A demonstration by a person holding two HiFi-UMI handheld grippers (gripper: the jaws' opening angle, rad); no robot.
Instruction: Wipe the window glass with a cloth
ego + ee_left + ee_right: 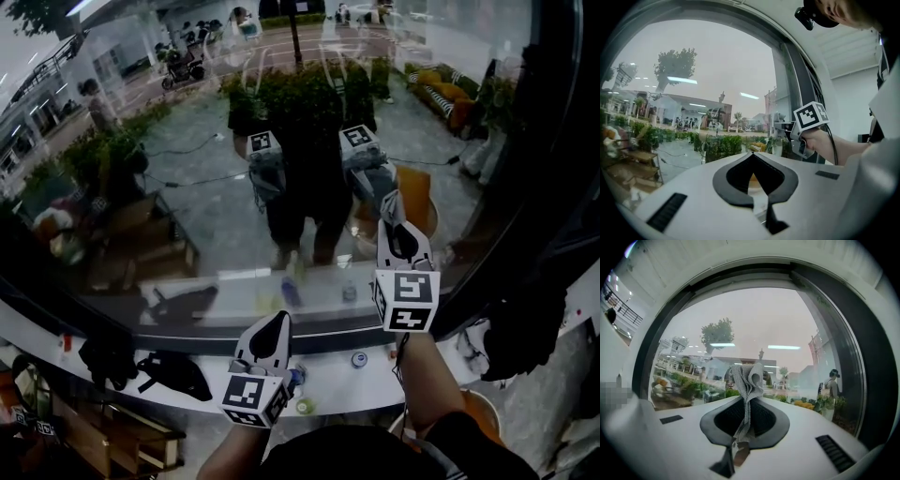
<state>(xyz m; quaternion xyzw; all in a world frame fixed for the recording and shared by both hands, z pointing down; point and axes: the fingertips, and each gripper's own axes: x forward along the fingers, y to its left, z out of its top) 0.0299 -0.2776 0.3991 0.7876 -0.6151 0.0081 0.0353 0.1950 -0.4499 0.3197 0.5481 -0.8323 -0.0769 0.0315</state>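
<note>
pane: the large clear window glass [187, 197] in its dark frame [865, 362] fills the wall ahead of the person, with street and shrubs beyond and both tools mirrored in it
wiping hand: the right tool [746, 404] is raised toward the right part of the window glass, its jaws clamped on a grey waffle-knit cloth [747, 378]
grip: the cloth is pinched low down, so a ruffled bunch stands out past the tips; I take that to be so soft fabric, not hard plastic, meets the window glass
contact: in the head view the tip and its reflection nearly meet, so the cloth looks at or just short of the window glass; I can't say for sure that it touches
spare hand: the left tool [274, 328] sits lower, by the white sill [333, 384] under the window glass, jaws together with nothing between them, probably held clear of the wiping path
sill: small round caps [359, 359] lie along it, below the window glass
stage: wiping looks about to begin or just under way; most of the window glass lies left of the cloth
</note>
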